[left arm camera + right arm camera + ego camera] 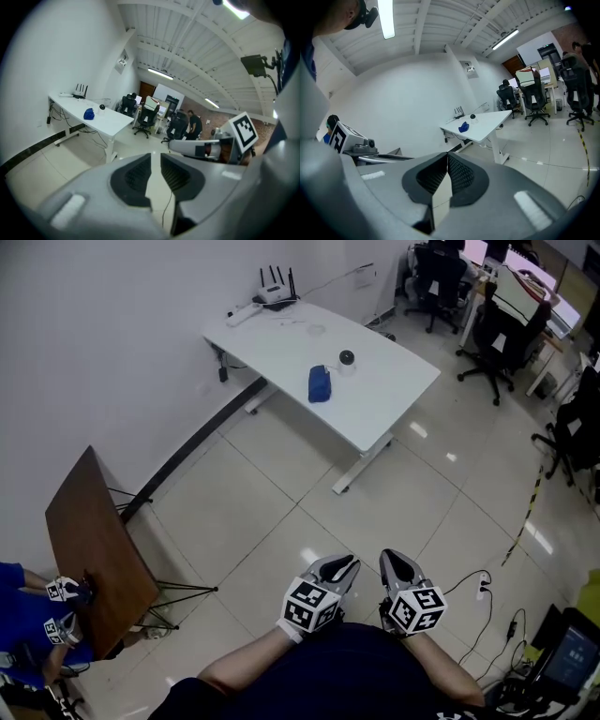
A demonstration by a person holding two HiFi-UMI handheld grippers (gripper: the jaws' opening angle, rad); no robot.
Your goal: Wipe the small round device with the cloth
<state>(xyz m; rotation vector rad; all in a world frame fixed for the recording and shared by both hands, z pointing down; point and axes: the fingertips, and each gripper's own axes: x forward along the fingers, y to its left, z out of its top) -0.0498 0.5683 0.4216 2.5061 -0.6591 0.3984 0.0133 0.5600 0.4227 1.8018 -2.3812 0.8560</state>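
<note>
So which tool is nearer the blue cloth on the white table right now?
Left, marginally. The left tool sits almost straight across the floor from the blue cloth; the right tool is beside it, offset further right. Both are far off.

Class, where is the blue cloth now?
Head view, top centre: the cloth lies on the white table, just left of the round device.

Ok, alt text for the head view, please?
The left gripper and right gripper, both shut and empty, sit low over a tiled floor. Far ahead, a white table holds a blue cloth and a small round device.
</note>
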